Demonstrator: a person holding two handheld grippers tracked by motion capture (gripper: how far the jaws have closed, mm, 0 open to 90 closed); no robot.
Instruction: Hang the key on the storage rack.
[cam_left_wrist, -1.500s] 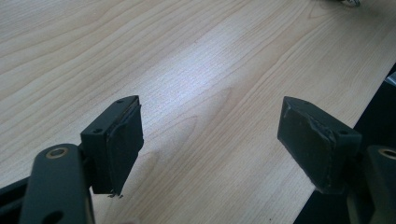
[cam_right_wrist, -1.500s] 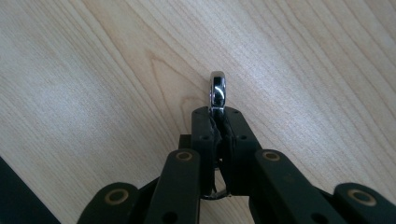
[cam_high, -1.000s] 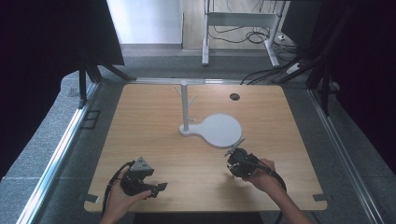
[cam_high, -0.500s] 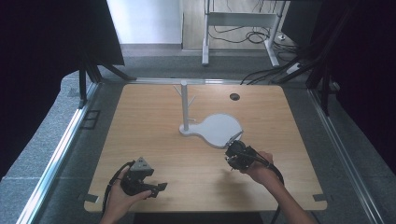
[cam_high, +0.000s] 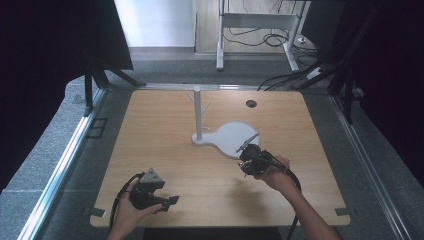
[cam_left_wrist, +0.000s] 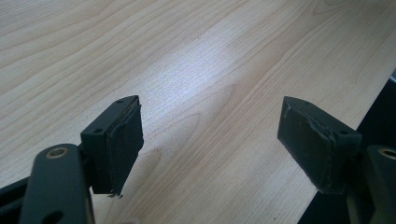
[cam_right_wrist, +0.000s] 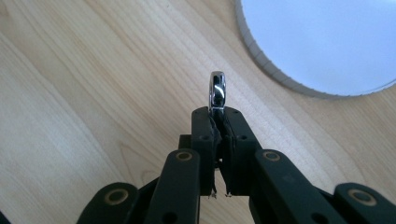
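Note:
A small shiny metal ring (cam_right_wrist: 217, 88) stands on edge between the jaws of my right gripper (cam_right_wrist: 217, 114), which is shut on it. That gripper (cam_high: 248, 159) hovers at the near edge of a white stand's round base (cam_high: 231, 137). A thin white post with short branches (cam_high: 198, 112) rises from the stand's left end. My left gripper (cam_high: 169, 202) rests near the table's front left, in the person's hand. Its jaws (cam_left_wrist: 210, 140) stand wide open over bare wood with nothing between them.
The light wooden table (cam_high: 165, 145) has a small dark round hole (cam_high: 251, 103) at its back right. Its front edge (cam_left_wrist: 345, 126) runs close beside the left gripper. Metal rails border the table, and cables lie on the floor beyond it.
The right gripper has carried the ring away from the person and slightly left, up to the edge of the white base. The left gripper has stayed where it was.

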